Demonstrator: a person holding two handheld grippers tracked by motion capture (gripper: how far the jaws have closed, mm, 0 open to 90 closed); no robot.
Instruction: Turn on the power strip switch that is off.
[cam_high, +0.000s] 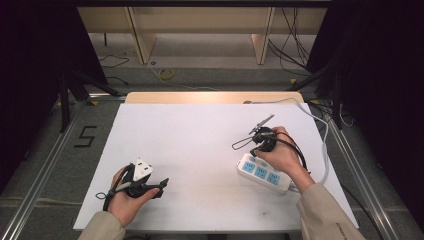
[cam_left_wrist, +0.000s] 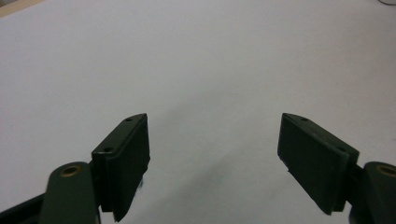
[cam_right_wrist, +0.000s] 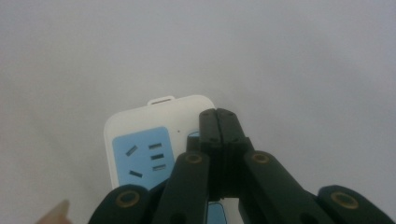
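My right gripper sits over the white power strip at the near right of the bench, its fingers pressed together with nothing between them, tips above the strip's end by the first blue socket. I judge the step is pressing something on the strip's top face, probably a switch, so I'd keep the fingers closed, come straight down and push squarely so the strip doesn't skid on the smooth white sheet. If it slides, I'd bring the left gripper over to steady the body; right now it rests at the near left, well apart from the strip, fingers spread wide and empty.

The closed fingers cover the very spot I'm aiming at, so I cannot tell whether they already touch the strip. In the high view my hand hides the strip's far end, and its white cable runs off behind my forearm.
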